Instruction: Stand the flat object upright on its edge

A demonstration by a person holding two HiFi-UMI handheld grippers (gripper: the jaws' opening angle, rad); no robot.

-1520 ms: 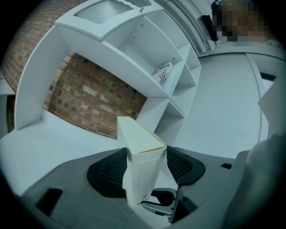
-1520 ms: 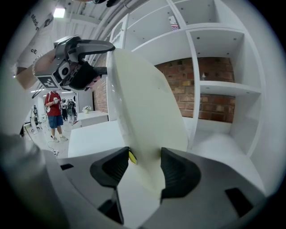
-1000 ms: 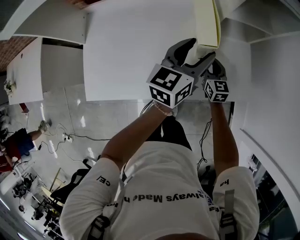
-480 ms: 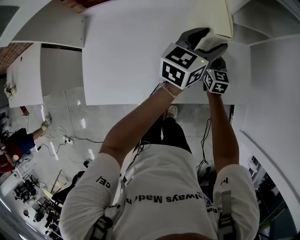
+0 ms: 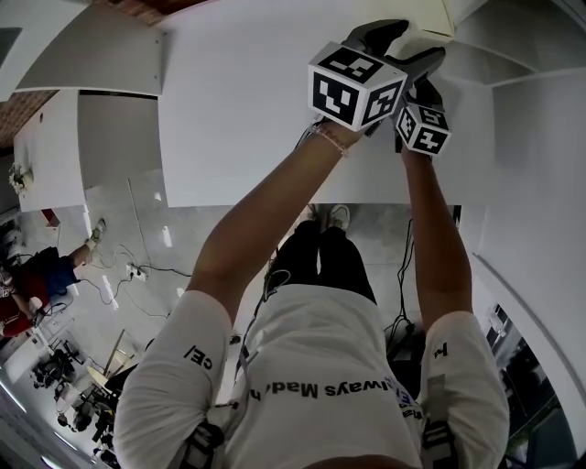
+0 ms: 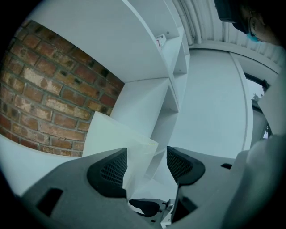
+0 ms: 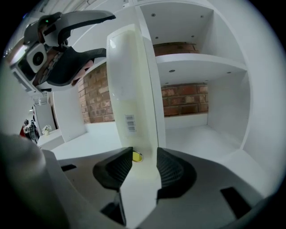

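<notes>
The flat object (image 7: pixel 132 89) is a thin cream-white box with a barcode label. In the right gripper view it stands tall on its narrow edge. My right gripper (image 7: pixel 144 163) is shut on its lower end, with both pads against its faces. In the left gripper view one corner of the box (image 6: pixel 114 134) lies between the jaws of my left gripper (image 6: pixel 146 163). It sits by the left pad, and a gap shows before the right pad, so that gripper is open. In the head view both grippers (image 5: pixel 406 41) are side by side at the far right of the table, with the box (image 5: pixel 438 16) above them.
A white shelf unit (image 7: pixel 201 62) with open compartments stands right behind the box, against a brick wall (image 6: pixel 40 89). The white table top (image 5: pixel 247 101) stretches away to the left. Far below on the left are a person (image 5: pixel 37 275) and floor cables (image 5: pixel 137 270).
Both grippers and the box have moved away from me toward the shelf at the table's far right. The arms now stretch further out.
</notes>
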